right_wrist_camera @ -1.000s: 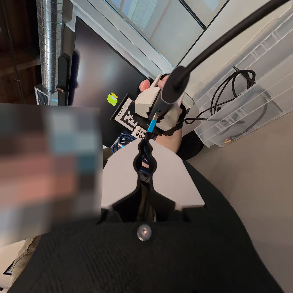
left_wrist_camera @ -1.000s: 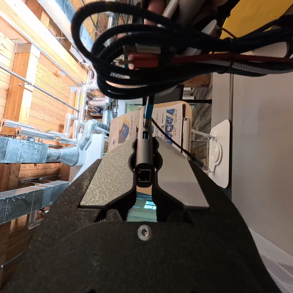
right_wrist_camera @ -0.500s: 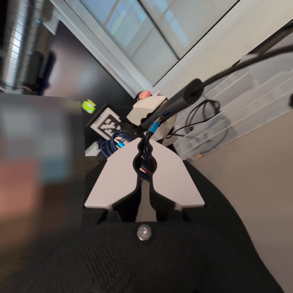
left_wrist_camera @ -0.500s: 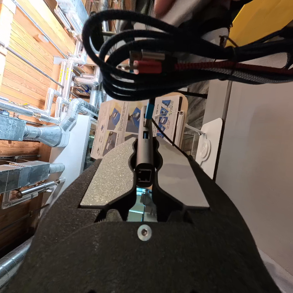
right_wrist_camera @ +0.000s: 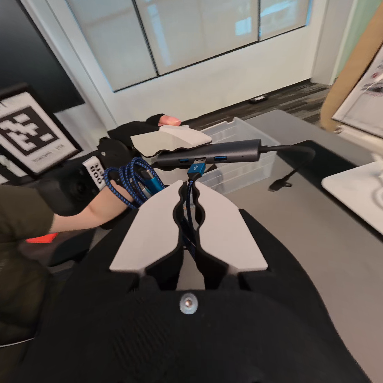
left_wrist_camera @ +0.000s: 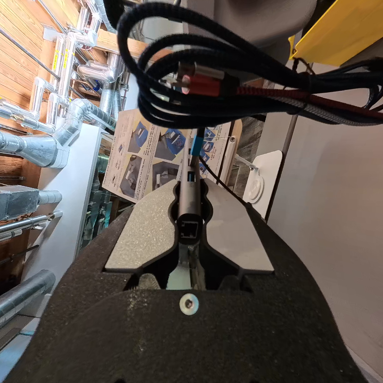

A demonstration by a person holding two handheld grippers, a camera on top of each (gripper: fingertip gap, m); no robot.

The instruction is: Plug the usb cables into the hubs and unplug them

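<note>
My left gripper [left_wrist_camera: 189, 182] is shut on a slim grey USB hub [left_wrist_camera: 189, 207], which points forward out of the fingers. In the right wrist view the hub [right_wrist_camera: 217, 150] lies level between the left gripper's white fingers [right_wrist_camera: 172, 136], with two blue ports showing. My right gripper [right_wrist_camera: 189, 183] is shut on a blue braided cable [right_wrist_camera: 189, 199] just behind its blue USB plug [right_wrist_camera: 196, 169]. The plug's bare metal tip sits at the hub's middle port; how deep it goes I cannot tell. The plug also shows in the left wrist view [left_wrist_camera: 196, 146].
The cable's coil [right_wrist_camera: 128, 180] hangs left of my right fingers. A bundle of dark cables with a red plug [left_wrist_camera: 199, 86] crosses the top of the left view. A clear plastic bin [right_wrist_camera: 248, 132] and a white pad [right_wrist_camera: 356, 192] rest on the grey table [right_wrist_camera: 290, 228]. The left gripper's tips are roughly 5 cm from the right gripper's.
Both views have swung round. The blue plug sat tight against the hub before; now its metal tip shows outside the port. The left gripper has kept its hold on the hub.
</note>
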